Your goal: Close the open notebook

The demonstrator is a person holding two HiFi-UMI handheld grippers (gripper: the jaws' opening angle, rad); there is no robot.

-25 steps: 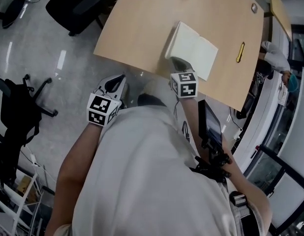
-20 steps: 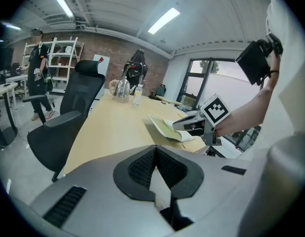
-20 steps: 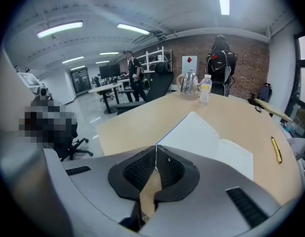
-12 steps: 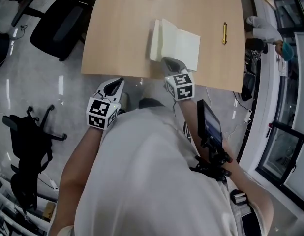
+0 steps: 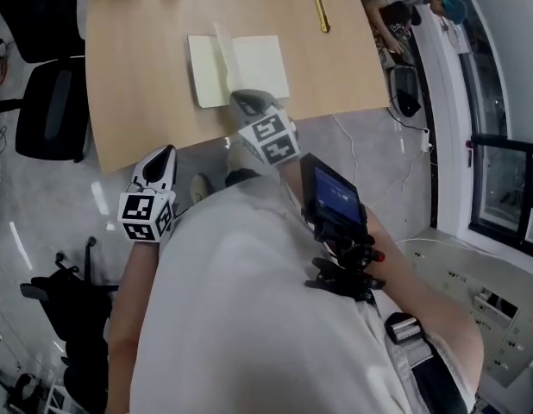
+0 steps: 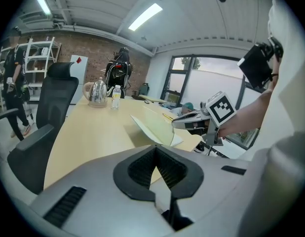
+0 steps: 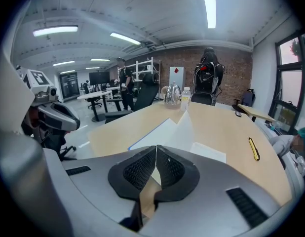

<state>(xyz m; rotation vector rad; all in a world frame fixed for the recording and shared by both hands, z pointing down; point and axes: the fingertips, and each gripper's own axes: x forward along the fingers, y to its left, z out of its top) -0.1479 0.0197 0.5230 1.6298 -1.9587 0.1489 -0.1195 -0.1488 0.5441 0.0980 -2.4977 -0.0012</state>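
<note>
The open notebook (image 5: 249,65) lies on the tan table (image 5: 137,67), pale pages up, with one leaf standing at its spine. In the right gripper view the notebook (image 7: 165,130) is just beyond the jaws, its upright leaf rising over them. My right gripper (image 5: 243,99) has its tip at the notebook's near edge; its jaws (image 7: 156,147) are shut and I see nothing between the pads. My left gripper (image 5: 163,151) hangs off the table's near edge, left of the notebook, also shut (image 6: 155,148) and empty. The left gripper view shows the notebook (image 6: 155,130) and the right gripper (image 6: 192,121).
A yellow pen-like object (image 5: 322,13) lies on the table right of the notebook. A kettle (image 6: 97,93) and a bottle (image 6: 116,97) stand at the far end. A black office chair (image 5: 51,106) is at the table's left side. People stand further off in the room.
The head view has swung, so the table and notebook now sit further left and squarer in it. The right gripper stays at the notebook's near edge; the left stays off the table.
</note>
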